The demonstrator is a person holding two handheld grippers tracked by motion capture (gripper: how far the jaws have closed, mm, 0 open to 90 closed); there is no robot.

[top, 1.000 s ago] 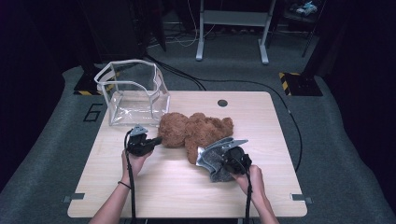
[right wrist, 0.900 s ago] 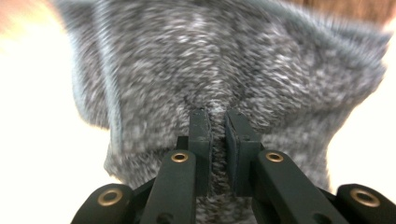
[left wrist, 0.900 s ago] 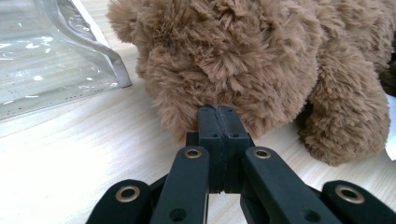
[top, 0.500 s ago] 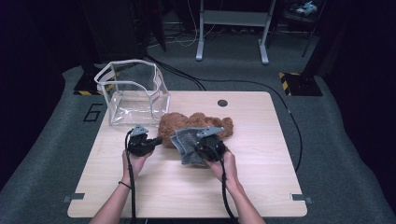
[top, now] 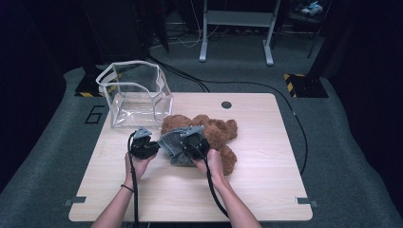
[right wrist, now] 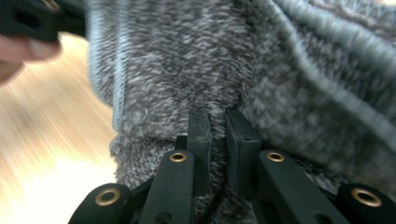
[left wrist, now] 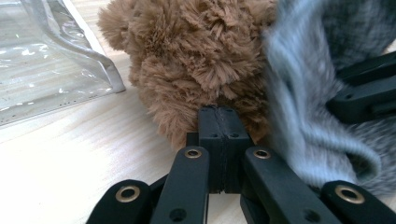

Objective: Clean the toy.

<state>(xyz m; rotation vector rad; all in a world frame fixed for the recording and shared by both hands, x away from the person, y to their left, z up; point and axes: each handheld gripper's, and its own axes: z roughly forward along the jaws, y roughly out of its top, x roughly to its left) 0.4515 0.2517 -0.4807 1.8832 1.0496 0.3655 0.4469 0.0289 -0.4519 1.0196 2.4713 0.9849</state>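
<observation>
Grey knit garment [top: 175, 147] pinched in the right gripper [top: 194, 145] hangs over the brown teddy bear [top: 214, 135], apparently for dressing, while the left gripper [top: 144, 148], jaws together, pins fur just beside.

Crowded middle, open near edge

The bear [top: 209, 135] and grey cloth [top: 173, 147] blocked the table's [top: 266, 190] centre, with the clear bag [top: 135, 95] just beside them at the back left; the right side and near strip lay open for passing.
</observation>
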